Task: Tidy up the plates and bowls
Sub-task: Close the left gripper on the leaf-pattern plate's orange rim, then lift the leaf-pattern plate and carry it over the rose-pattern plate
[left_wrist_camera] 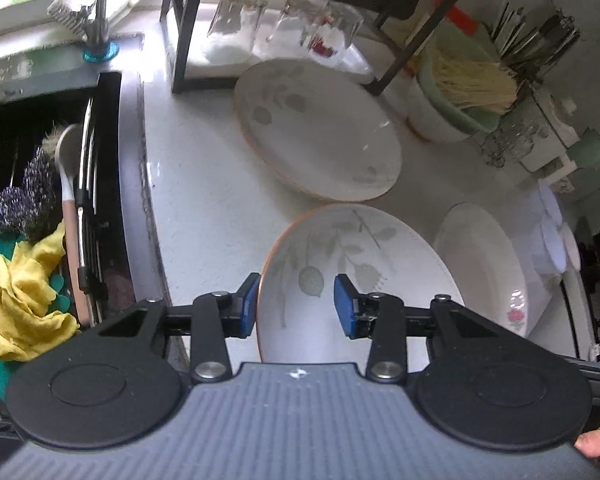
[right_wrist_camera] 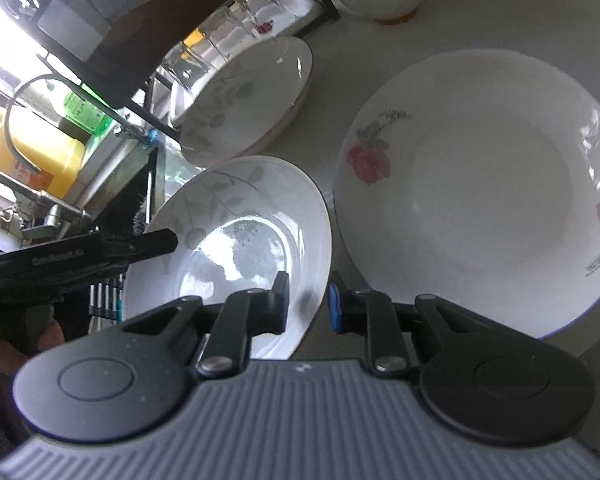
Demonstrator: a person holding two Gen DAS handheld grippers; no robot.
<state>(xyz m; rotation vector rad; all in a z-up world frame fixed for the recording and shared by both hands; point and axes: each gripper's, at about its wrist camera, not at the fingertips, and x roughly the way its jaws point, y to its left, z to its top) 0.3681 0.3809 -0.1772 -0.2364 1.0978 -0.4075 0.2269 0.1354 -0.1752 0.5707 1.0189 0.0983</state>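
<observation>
We see left gripper (left_wrist_camera: pixel 295 305) spread across leaf bowl (left_wrist_camera: pixel 352 264) rim on counter (left_wrist_camera: pixel 204 200), right gripper (right_wrist_camera: pixel 309 305) spread over its other edge, rose bowl (right_wrist_camera: pixel 480 188) beside, leaf plate (left_wrist_camera: pixel 316 128) behind by glasses (left_wrist_camera: pixel 284 20), sink (left_wrist_camera: pixel 40 200) left.

Glossy white glazed ceramic leaf-print bowl (right_wrist_camera: pixel 236 236) mirrors window light in its well. Beside it, a rose-print plate (right_wrist_camera: pixel 472 196) has a smoother, softer sheen. A leaf-print plate (left_wrist_camera: pixel 320 132) farther back is glazed too, with a thin orange rim. The counter (left_wrist_camera: pixel 204 200) looks like pale speckled stone, lightly polished. The left tool (left_wrist_camera: pixel 296 304) has matt black plastic arms, blue rubbery pads (left_wrist_camera: pixel 345 304) and bright metal rivets. A crumpled yellow cloth (left_wrist_camera: pixel 24 300) lies in the sink rack. Clear glass tumblers (left_wrist_camera: pixel 236 16) stand under a black metal frame (left_wrist_camera: pixel 184 40).
</observation>
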